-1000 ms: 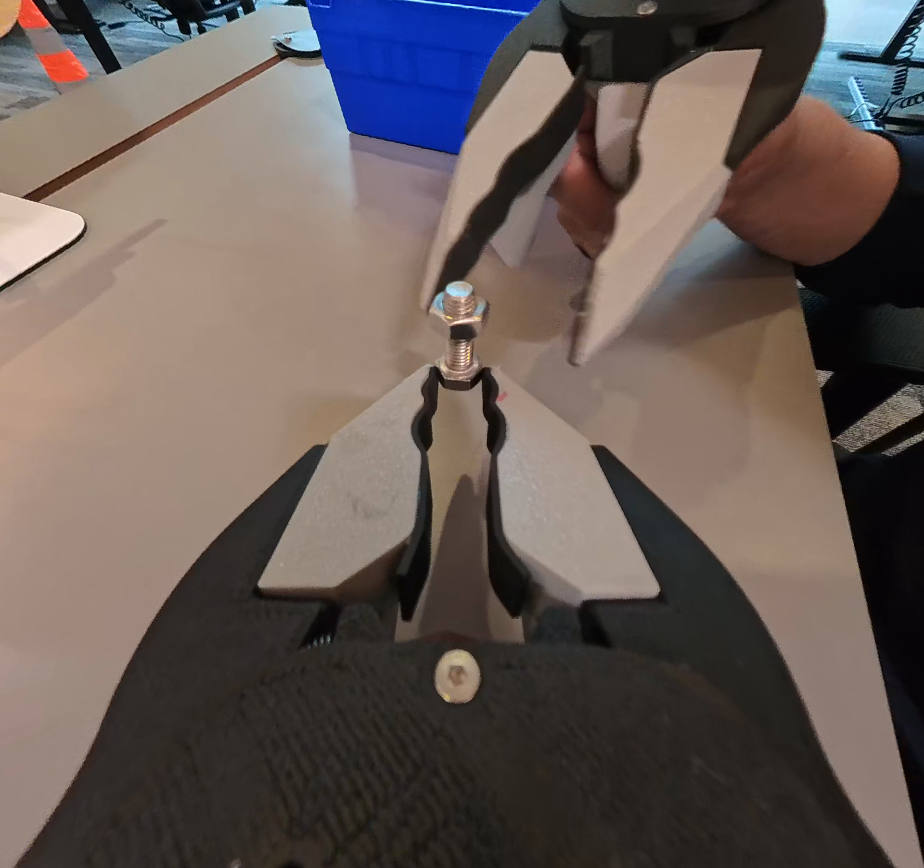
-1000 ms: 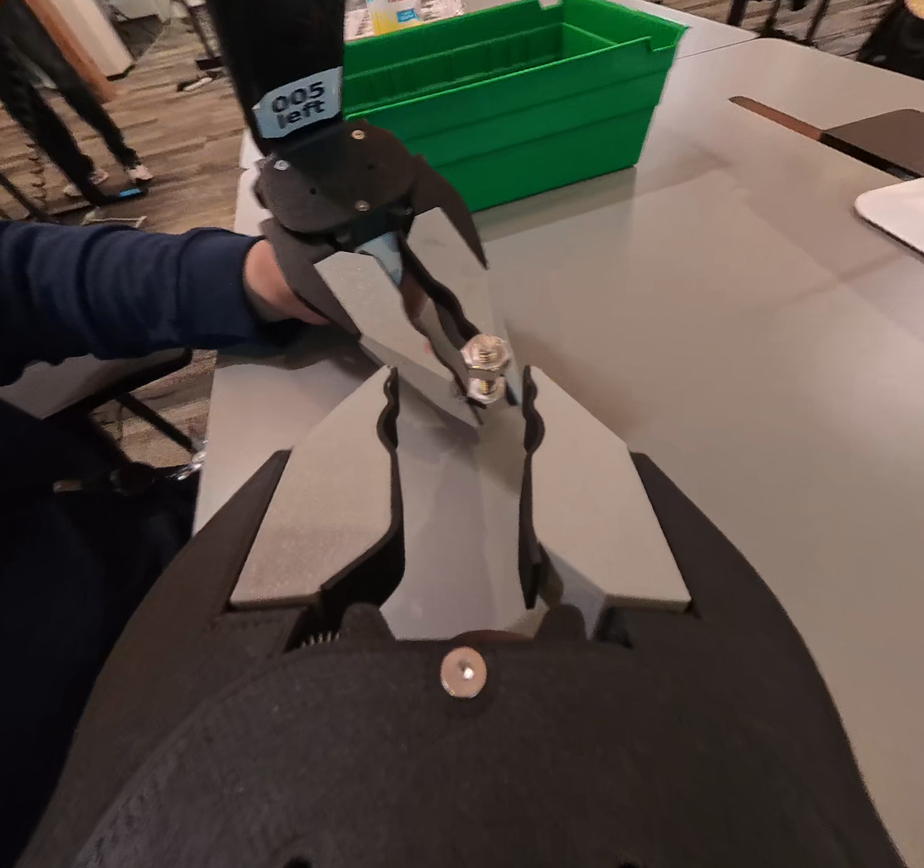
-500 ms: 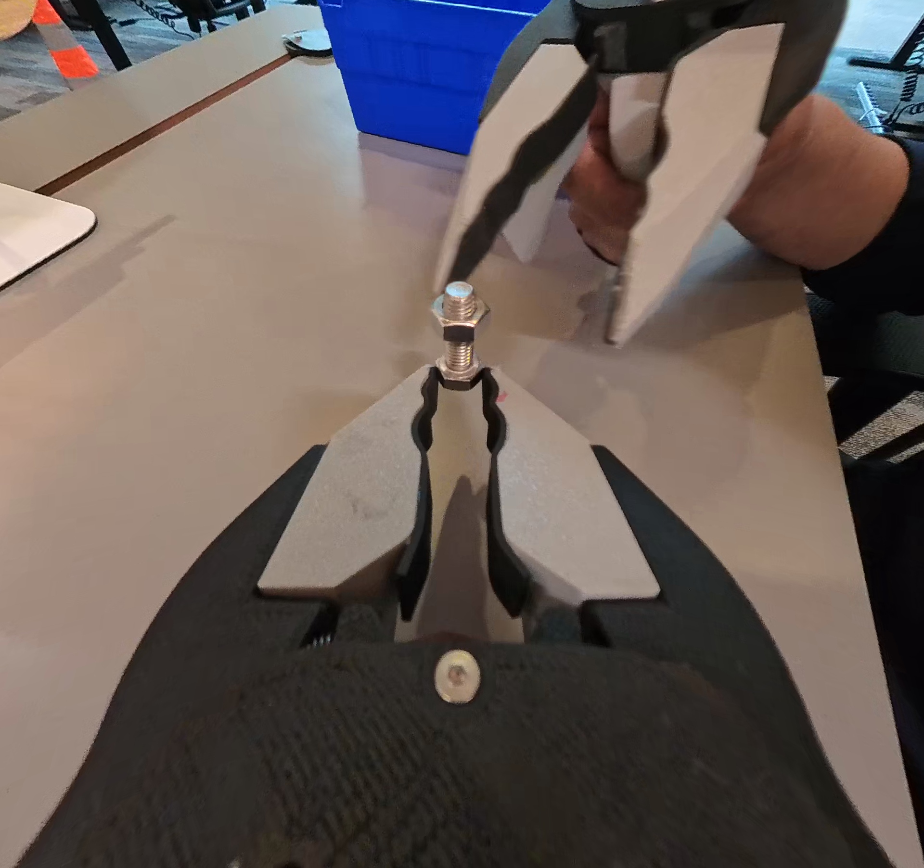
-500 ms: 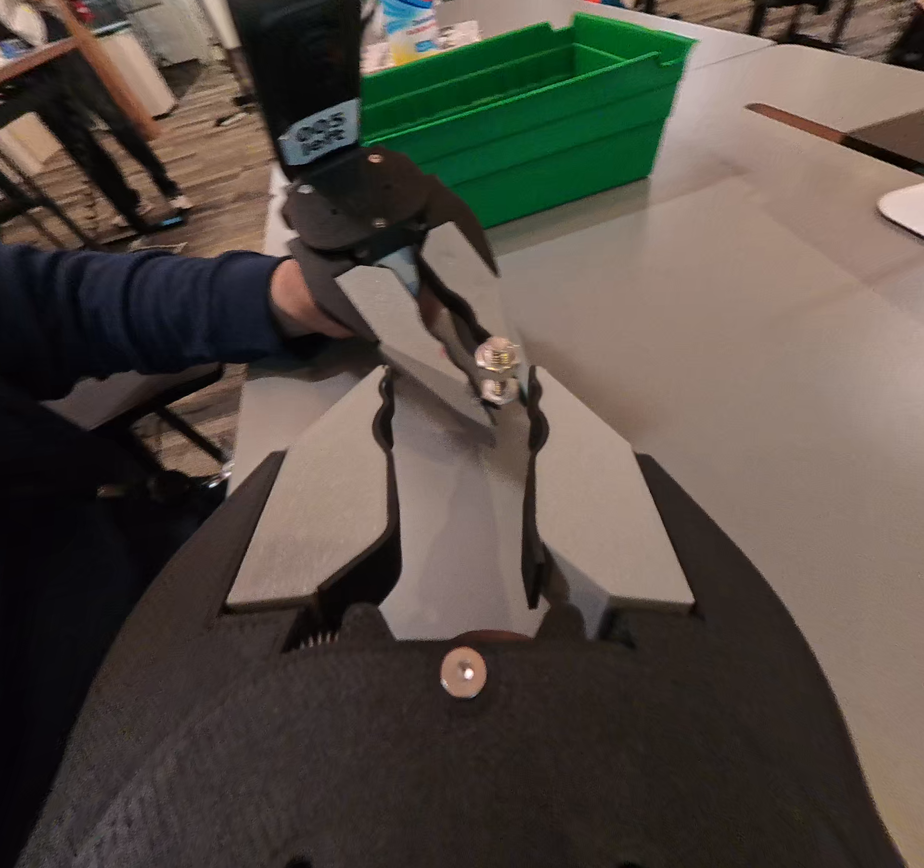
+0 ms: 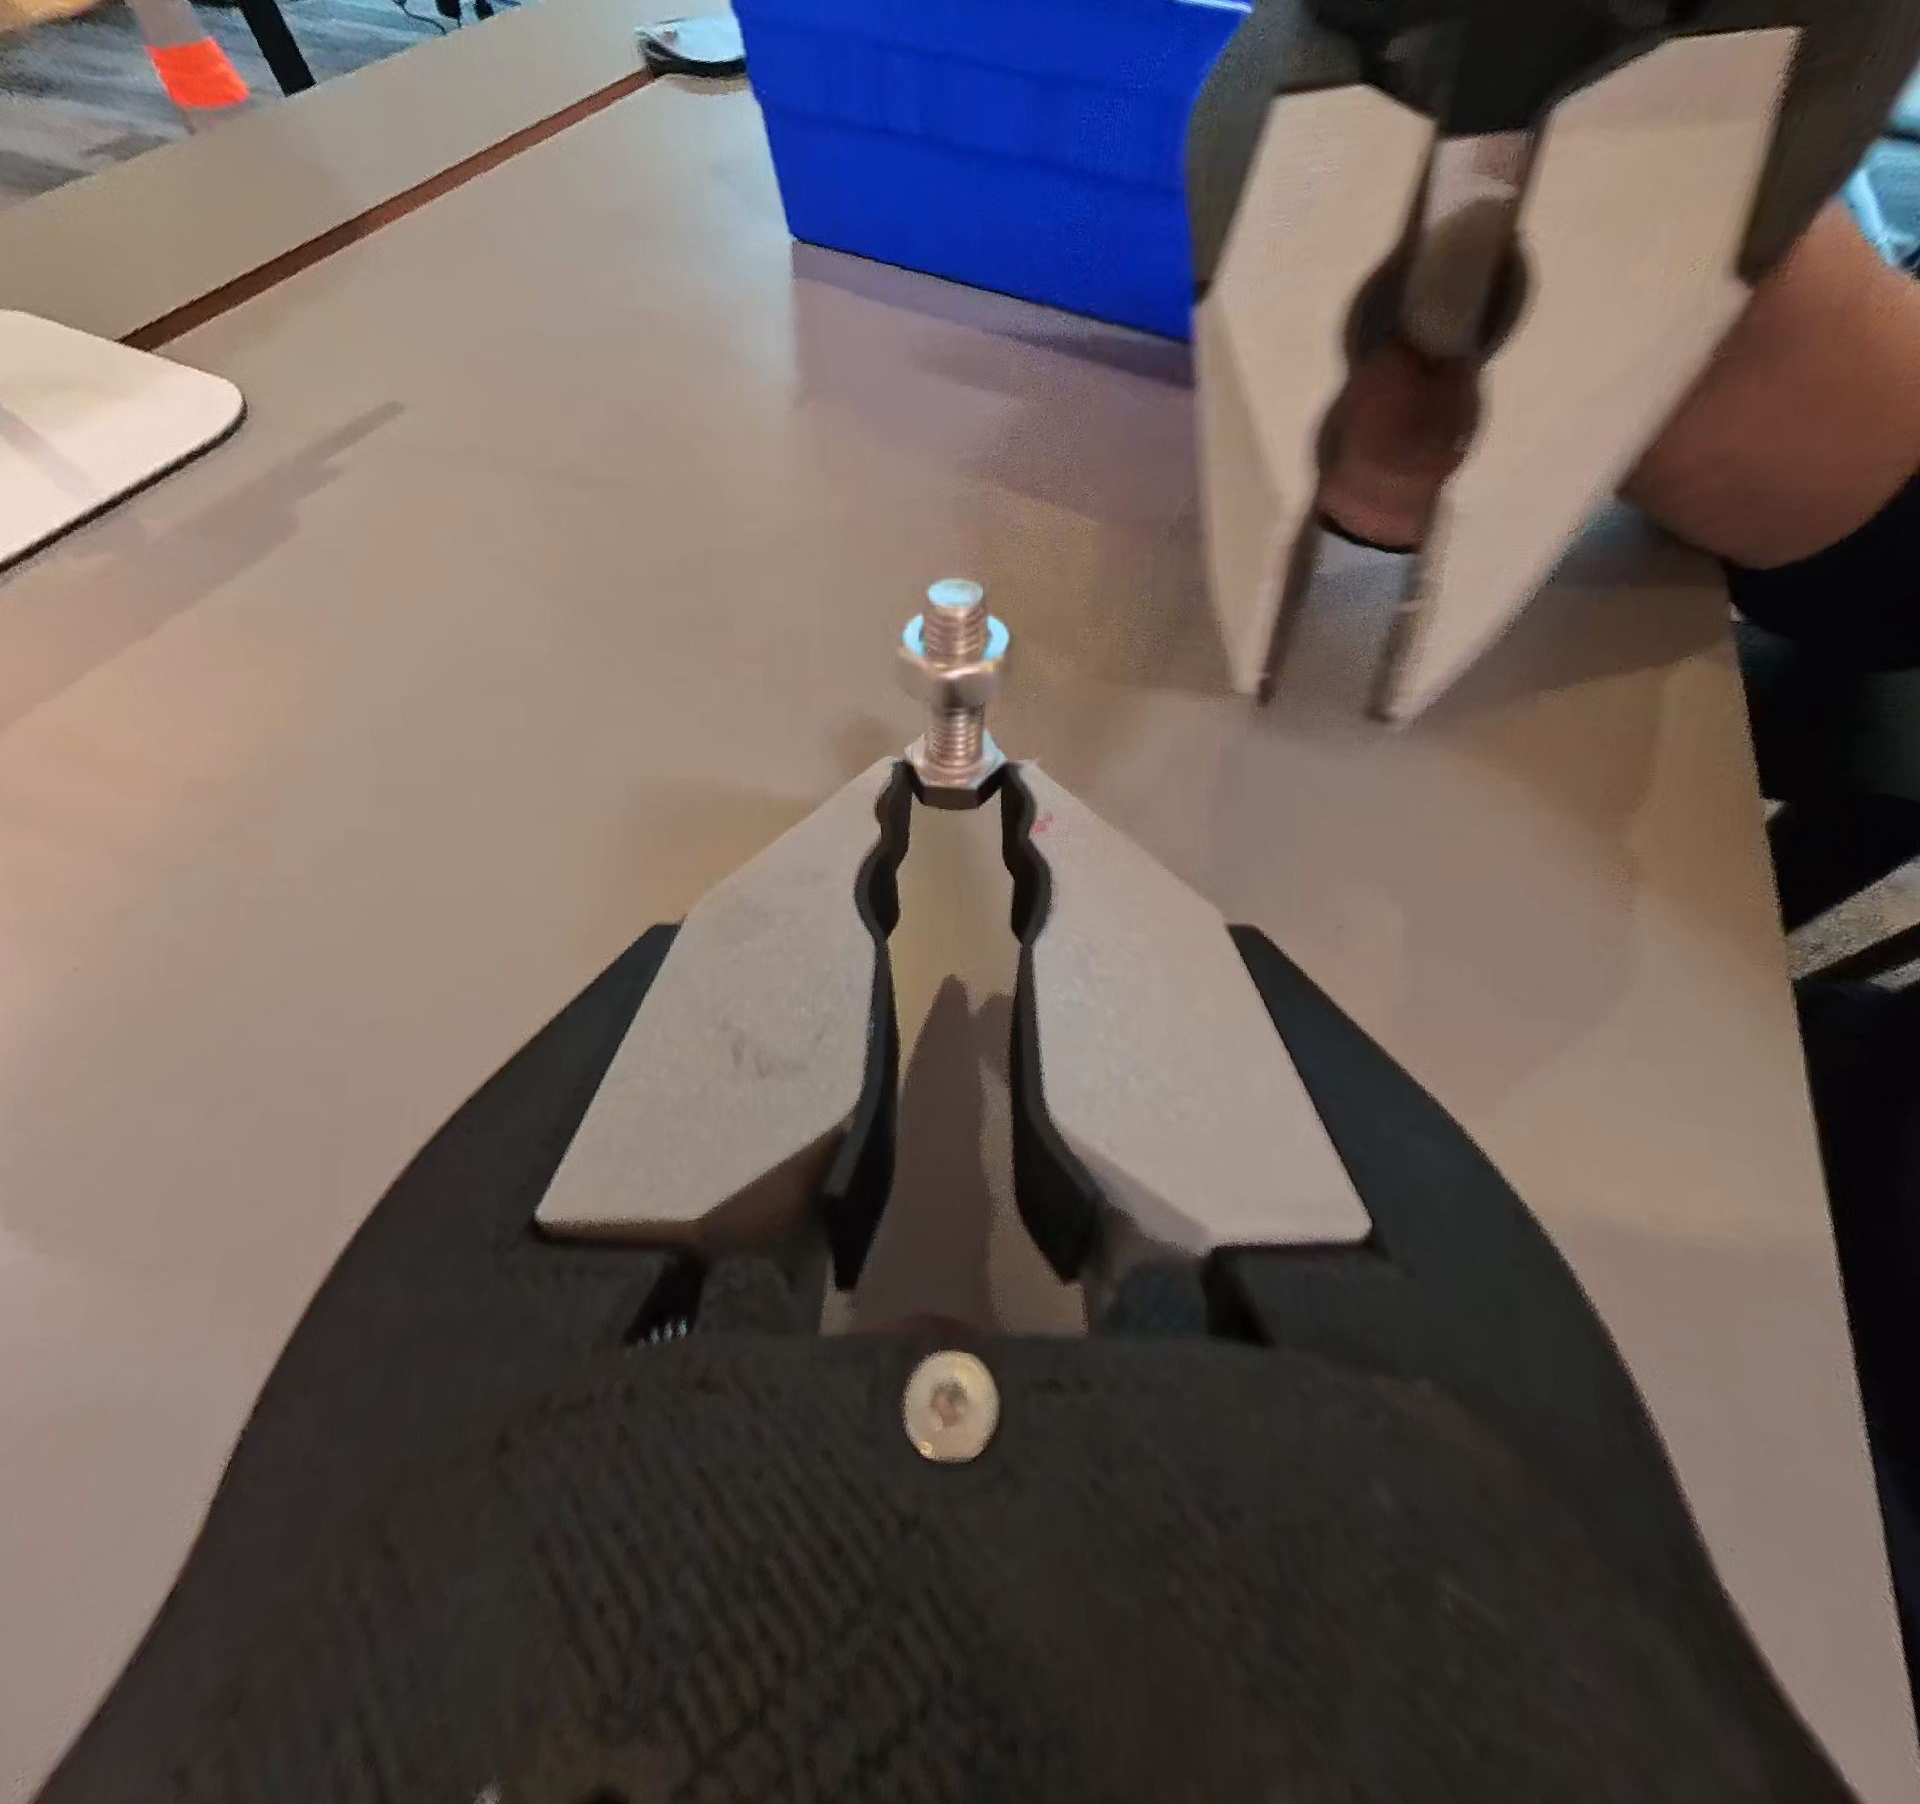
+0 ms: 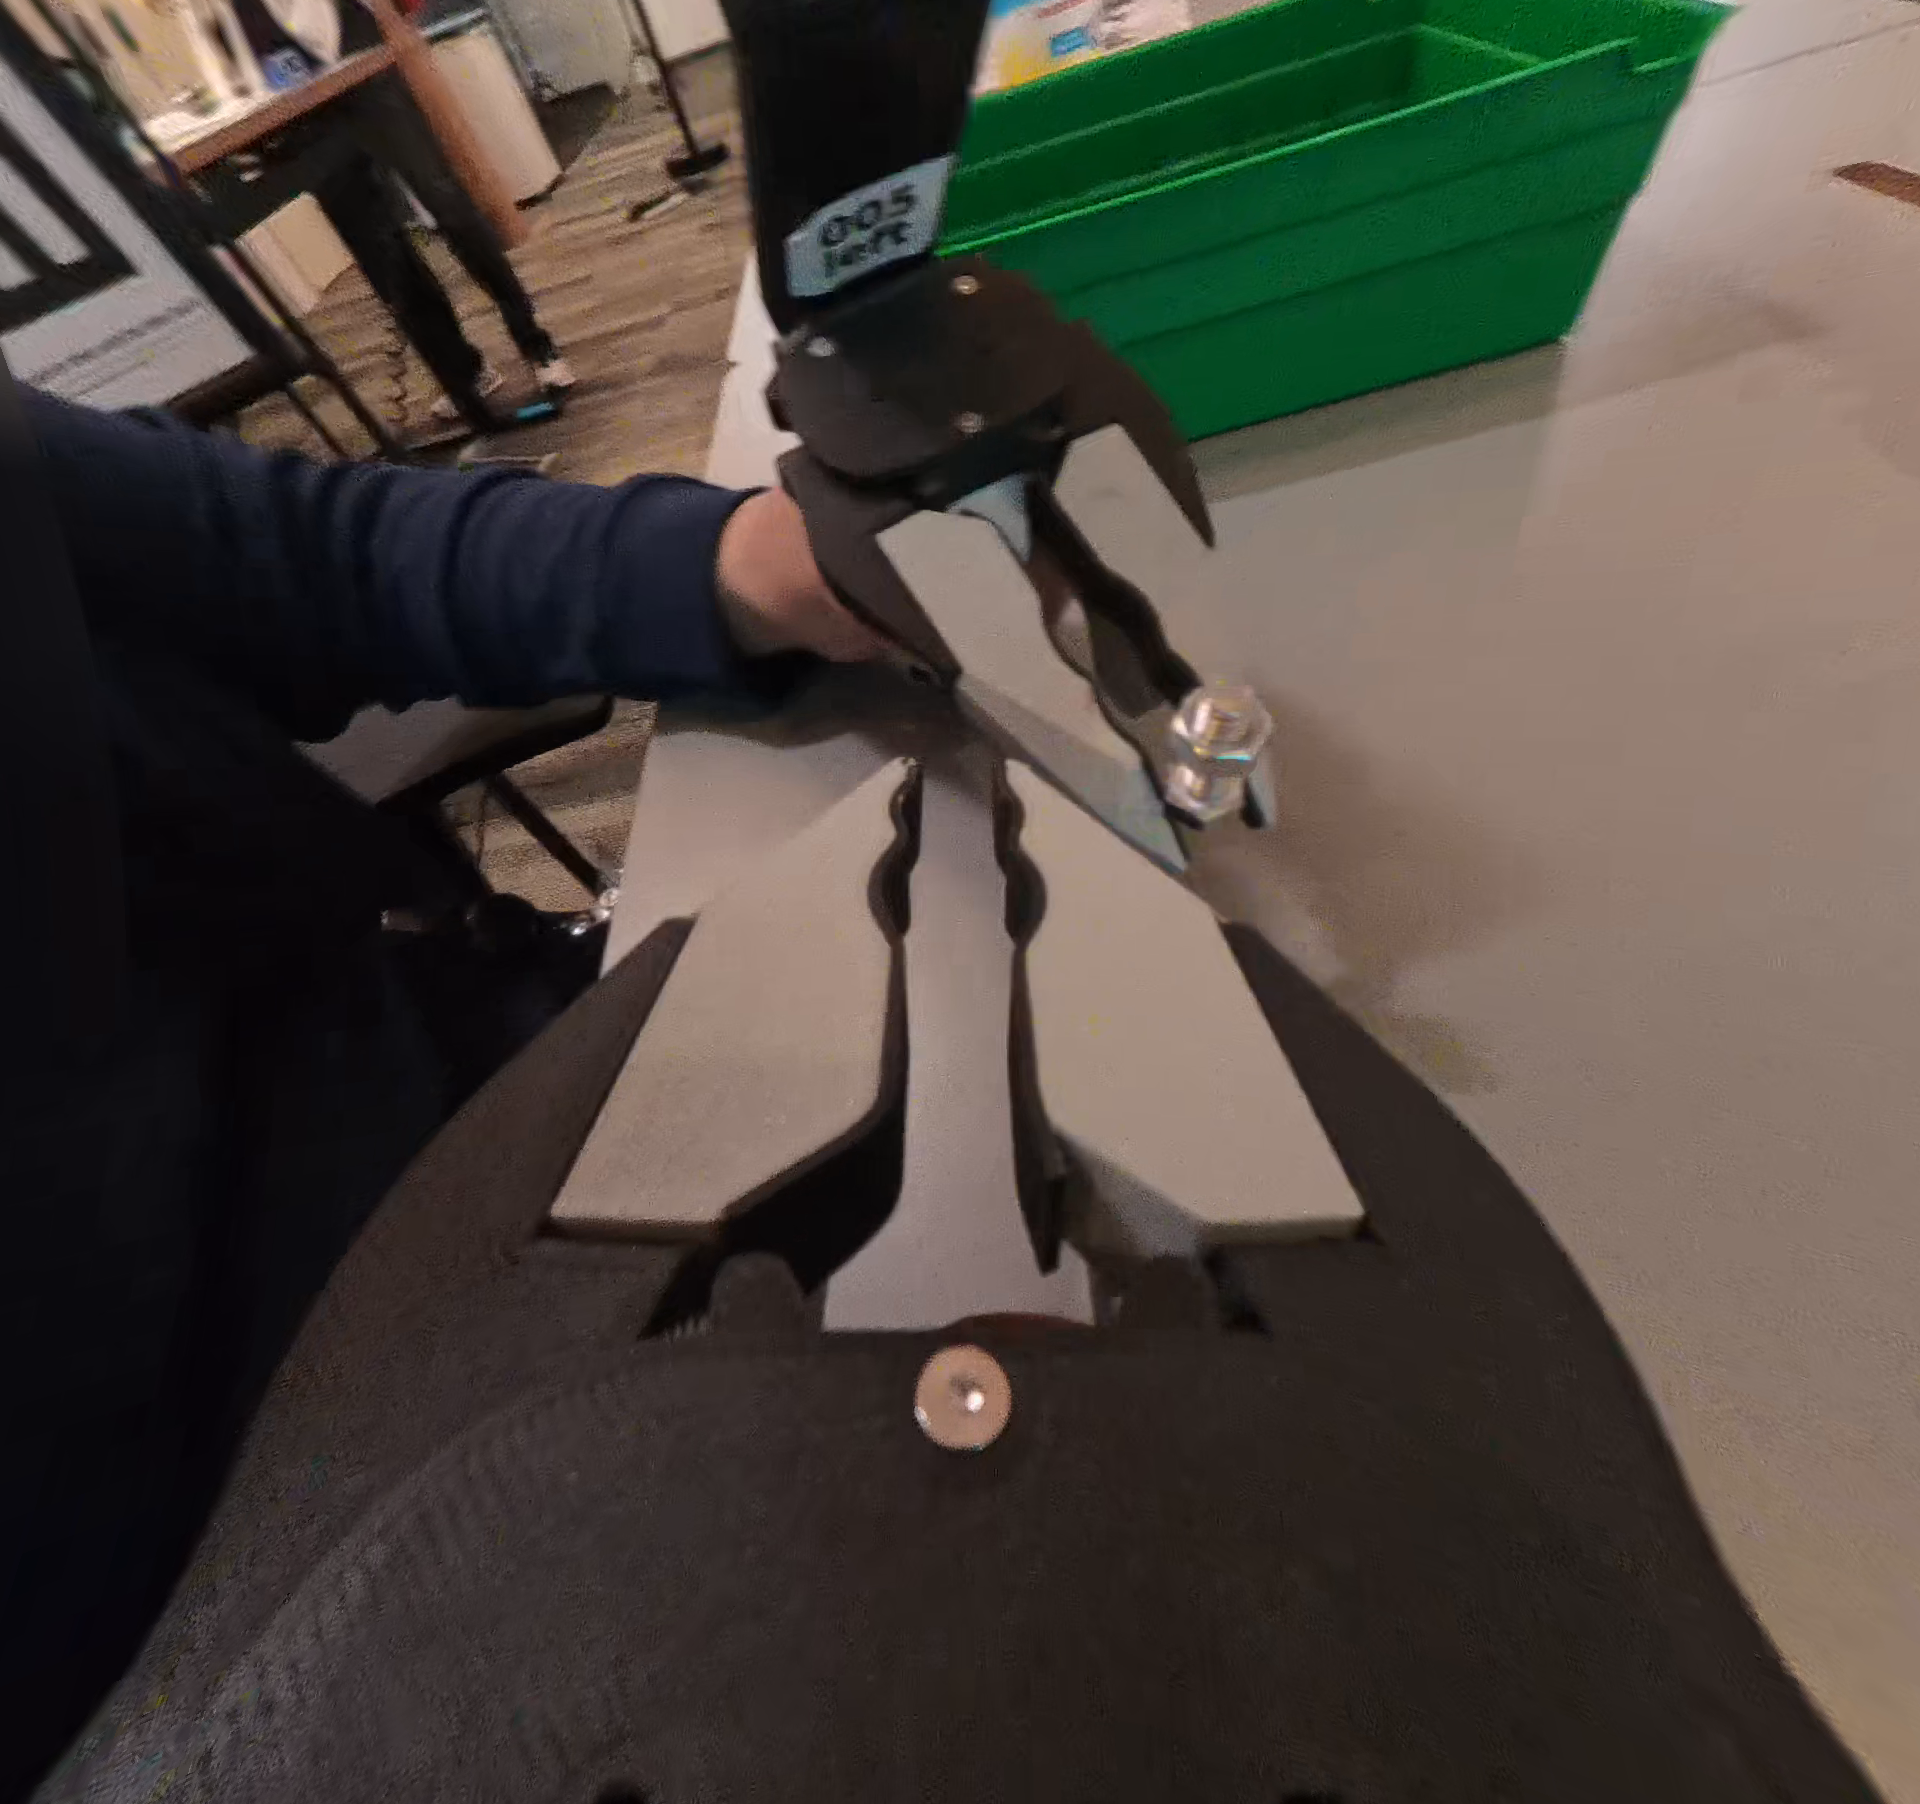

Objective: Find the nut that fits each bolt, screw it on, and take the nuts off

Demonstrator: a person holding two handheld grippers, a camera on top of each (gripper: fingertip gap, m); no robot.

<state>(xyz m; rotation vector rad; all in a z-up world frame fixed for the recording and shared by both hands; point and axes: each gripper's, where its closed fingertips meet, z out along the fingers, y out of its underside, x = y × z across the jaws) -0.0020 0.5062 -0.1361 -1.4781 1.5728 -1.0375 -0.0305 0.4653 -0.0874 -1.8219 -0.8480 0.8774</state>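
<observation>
Left gripper [image 5: 951, 788] clamped on the hex head of the bolt [image 5: 948, 715] at its very fingertips, low centre of the left wrist view; bolt stands upright, long axis vertical, threaded end up. Nut [image 5: 951, 658] sits on the shank near the top, a few threads showing above it and a gap below down to the head. Right gripper [image 5: 1325, 694] is up and to the right of the bolt in that view, apart from it, tips pointing down, jaws nearly together with a narrow gap, holding nothing. So the nut lies left and slightly below the right claw's tips; the right one is the free hand, likely next to take the nut and turn it. Grey table [image 5: 520, 611] bare around the bolt. Beyond: blue bin [image 5: 966, 144] upper centre, white pad [image 5: 94, 424] at left edge. Right wrist view: green bin [image 6: 1351, 227] upper right, chairs and a standing person far upper left.
</observation>
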